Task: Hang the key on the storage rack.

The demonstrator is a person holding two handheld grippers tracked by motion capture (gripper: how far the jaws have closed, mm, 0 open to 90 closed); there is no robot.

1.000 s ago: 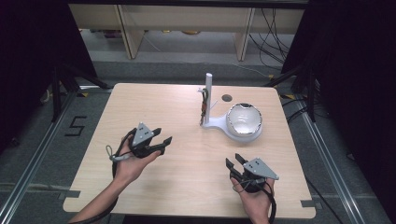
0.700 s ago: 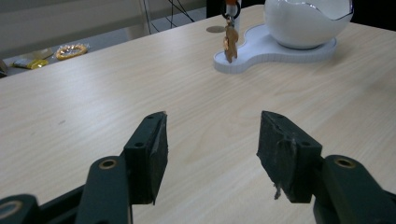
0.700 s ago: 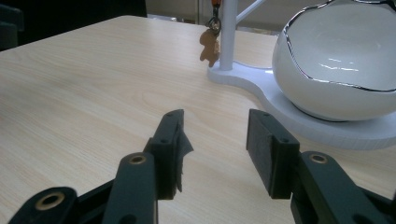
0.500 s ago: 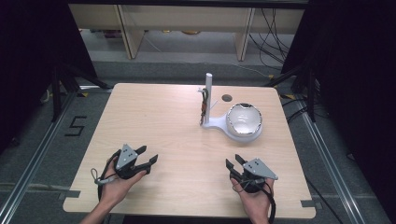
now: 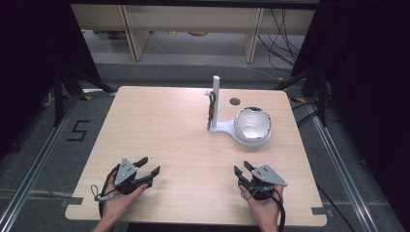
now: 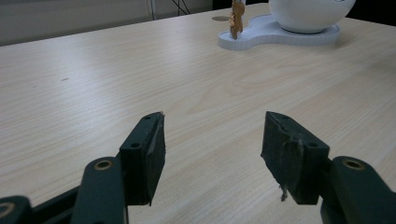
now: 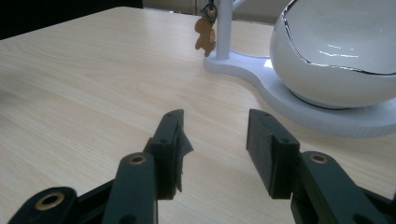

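While both hands rest low at the near edge of the table (image 5: 159, 125), neither gripper has anything in it. The left gripper (image 5: 146, 172) has just been opening its jaws; they stand wide apart with only bare wood between them, as the left gripper view shows (image 6: 211, 140). The right gripper (image 5: 243, 172) sits opposite, its jaws parted rather less and likewise empty, pointing at the stand. I judge this a resting pose, with both tools kept back from the work so nothing gets knocked.

What they face is the white stand (image 5: 223, 127), well apart from both grippers, on the far right part of the table. Its flat base carries a thin upright post (image 5: 215, 99) and, beside it, a glossy white bowl (image 5: 252, 123) with a dark line round its uneven rim. From the post hangs a small tan charm (image 7: 205, 33), shaped rather like a little figure, dangling just above the base on a dark loop.
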